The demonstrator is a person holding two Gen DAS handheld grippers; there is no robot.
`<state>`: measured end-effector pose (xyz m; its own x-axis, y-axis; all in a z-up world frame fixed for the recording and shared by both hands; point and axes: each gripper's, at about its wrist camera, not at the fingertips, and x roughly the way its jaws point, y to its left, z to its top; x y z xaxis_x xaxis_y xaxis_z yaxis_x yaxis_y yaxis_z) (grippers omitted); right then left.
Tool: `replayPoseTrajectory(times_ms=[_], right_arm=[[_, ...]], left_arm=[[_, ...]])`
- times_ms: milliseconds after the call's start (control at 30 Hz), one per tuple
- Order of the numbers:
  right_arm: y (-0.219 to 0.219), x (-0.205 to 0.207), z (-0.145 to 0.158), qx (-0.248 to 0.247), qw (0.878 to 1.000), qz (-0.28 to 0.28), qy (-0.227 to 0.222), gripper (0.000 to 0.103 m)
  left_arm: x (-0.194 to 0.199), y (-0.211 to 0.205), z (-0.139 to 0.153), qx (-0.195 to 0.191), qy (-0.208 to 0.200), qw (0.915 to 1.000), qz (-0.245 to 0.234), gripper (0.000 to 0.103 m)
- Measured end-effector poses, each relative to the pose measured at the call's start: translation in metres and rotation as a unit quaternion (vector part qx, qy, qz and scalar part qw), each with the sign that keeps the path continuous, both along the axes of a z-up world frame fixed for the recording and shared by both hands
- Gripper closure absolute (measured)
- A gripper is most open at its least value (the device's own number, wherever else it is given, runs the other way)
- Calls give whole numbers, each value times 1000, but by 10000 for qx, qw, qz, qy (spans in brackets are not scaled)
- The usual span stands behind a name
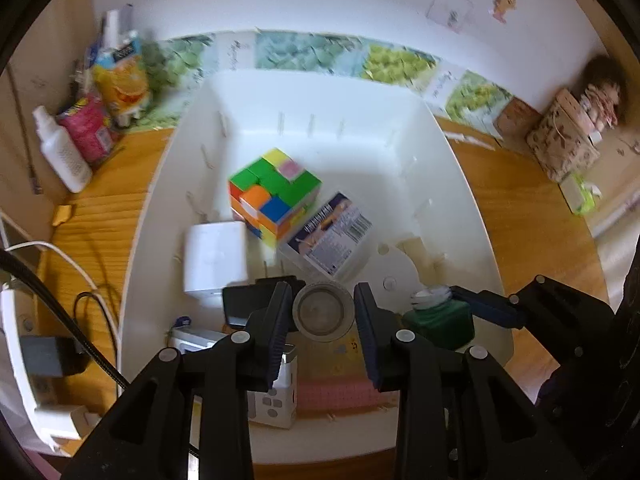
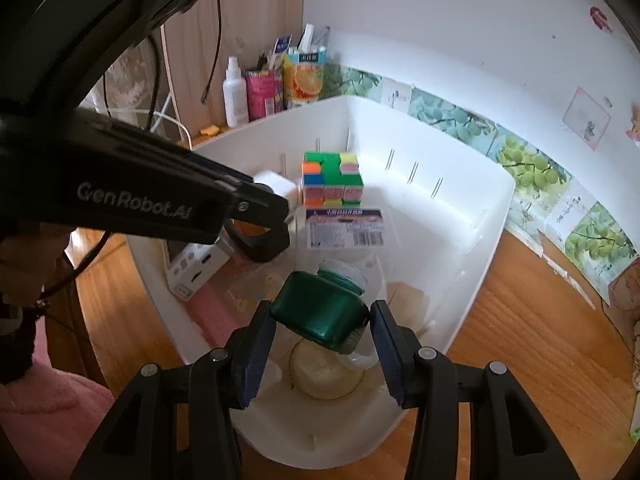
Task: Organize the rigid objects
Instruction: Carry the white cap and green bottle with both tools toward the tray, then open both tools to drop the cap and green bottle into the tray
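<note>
A white bin (image 1: 472, 200) (image 2: 480, 248) stands on the wooden desk. My left gripper (image 1: 322, 294) (image 2: 276, 228) hangs over its near-left part, shut on a clear tape roll (image 1: 323, 312). My right gripper (image 2: 321, 314) (image 1: 460, 304) is shut on a tilted dark green bottle (image 2: 316, 304) (image 1: 436, 320) with a pale cap, low over the bin's near end. In the bin lie a colourful puzzle cube (image 1: 276, 196) (image 2: 332, 180), a white charger block (image 1: 214, 256) and a clear labelled box (image 1: 332, 236) (image 2: 346, 228). A clear round ring (image 2: 326, 368) lies under the bottle.
A white button device (image 1: 272, 400) (image 2: 196, 268), a pink flat item (image 1: 340, 394) and a small black case (image 1: 240, 306) also lie in the bin. Bottles and cartons (image 1: 80, 140) (image 2: 260, 92) crowd the far corner. Cables (image 1: 80, 280) trail left; a patterned box (image 1: 560, 140) stands right.
</note>
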<state>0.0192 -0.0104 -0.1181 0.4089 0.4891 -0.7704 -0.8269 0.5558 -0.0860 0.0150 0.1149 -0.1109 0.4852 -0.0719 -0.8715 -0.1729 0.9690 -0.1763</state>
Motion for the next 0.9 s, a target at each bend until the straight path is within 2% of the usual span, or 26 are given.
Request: replayPoseTrajectory(times_ms=[200,233,300,333,400,433,500,533,733,900], right_arm=[[-3,-2,1,42,9997,-234,68,53],[-4,-2,2,76,9996,-246,108,50],[-8,-3,4,158,9993,-309,166,38],[-10,-4,6,200,9992,-287,198,38],[-14,-5,9,266,9989,-312,219,37],[-19,-6,13,372,9984,-337,244,37],[-26,-7,18,606,9970,-366,306,37],[-34,-7,23,826,9951,-428,345,37],[-77,-4,43,1898,9767,-858,511,28],[-103,-1,53,2293,9662,-1126,350,24]], left_arm=[[5,-5,-14,-136,229,9990,-354,67],[5,-7,-15,-129,248,9988,-391,67],[5,-10,-16,-96,252,9987,-423,64],[5,-11,-15,-84,237,9988,-423,62],[4,-10,-15,-111,213,9989,-412,51],[2,-10,-15,-103,192,9990,-379,46],[-1,-8,-13,-85,139,9995,-287,30],[-3,-7,-11,-91,88,9997,-228,28],[-20,4,2,-195,-269,9992,202,26],[-40,13,24,-277,-821,9933,763,24]])
